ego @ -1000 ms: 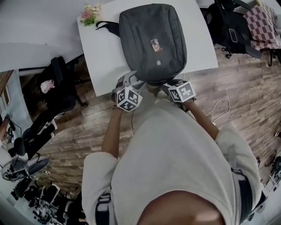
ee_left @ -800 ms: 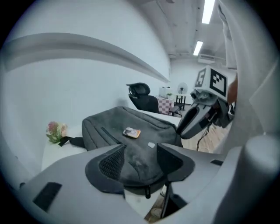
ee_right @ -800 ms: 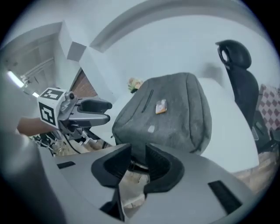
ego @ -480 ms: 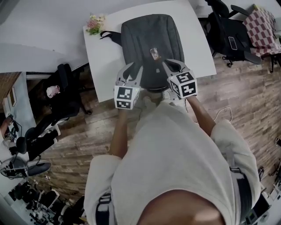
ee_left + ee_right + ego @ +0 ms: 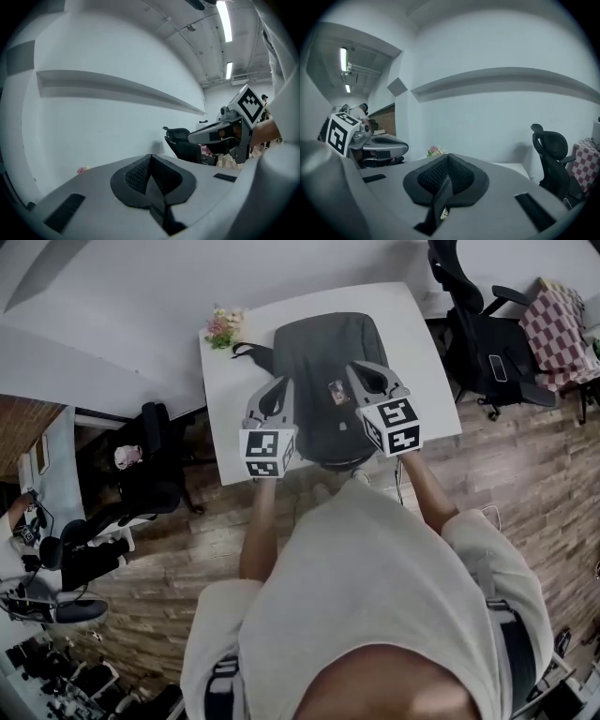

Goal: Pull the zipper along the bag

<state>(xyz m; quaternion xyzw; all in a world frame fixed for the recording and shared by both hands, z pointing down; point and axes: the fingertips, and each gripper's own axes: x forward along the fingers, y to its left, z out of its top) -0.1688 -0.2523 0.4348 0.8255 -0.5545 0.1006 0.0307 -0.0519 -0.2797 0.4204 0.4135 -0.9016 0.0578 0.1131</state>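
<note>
- The left gripper (image 5: 150, 158) has just been closing. Its jaws are shut tight, with nothing between them.
- The right gripper (image 5: 447, 158) has just been closing too. It is shut and empty.
- The grey bag (image 5: 314, 357) lies flat on the white table (image 5: 228, 432), down below both grippers' tips.

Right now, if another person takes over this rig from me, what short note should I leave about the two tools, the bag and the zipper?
Left tool: jaws have just closed; shut, nothing between them.
Right tool: the same, shut and empty.
Both are held in the air over the bag, gripping nothing.
The bag is a dark backpack lying flat on the white table.
Done: cannot tell; the zipper pull is too small to see.
Left: probably find the pull, grip it and draw it along the bag.
</note>
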